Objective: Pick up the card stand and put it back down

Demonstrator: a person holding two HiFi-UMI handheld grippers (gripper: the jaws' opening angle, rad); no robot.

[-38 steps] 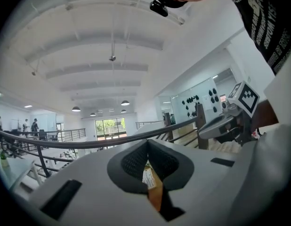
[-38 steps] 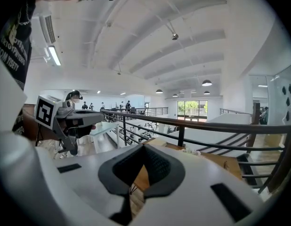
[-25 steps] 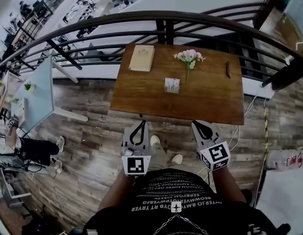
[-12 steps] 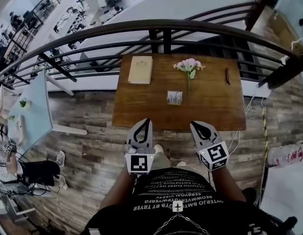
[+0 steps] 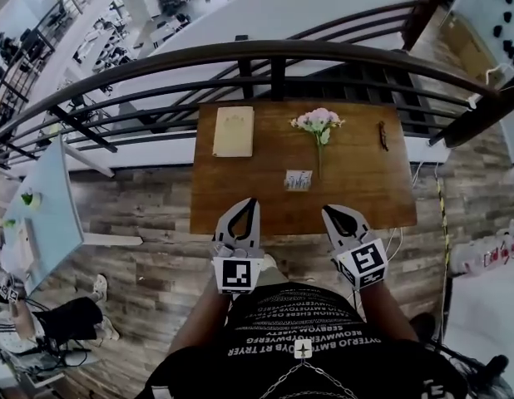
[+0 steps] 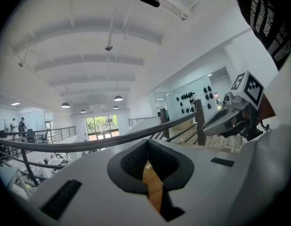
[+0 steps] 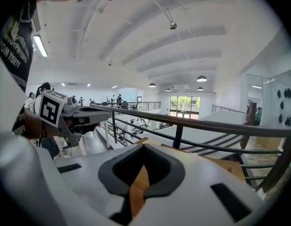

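Wooden table [image 5: 232,191] mid-frame. Card stand [image 5: 298,180] probably light, stiff; pinch side edges. Left tool [image 5: 251,203], right tool [image 5: 327,212] pressed together, empty.

Bright, even daylight. Beyond the curved dark metal railing [image 6: 125,136], round pendant ceiling lamps [image 6: 118,98] and a tall window [image 6: 101,125] glow. Fisheye distortion bends edges, corners black; foreground soft.

Closed, empty right tongs [image 7: 143,147], seemingly above the table [image 7: 228,167], face the railing [image 7: 198,123].
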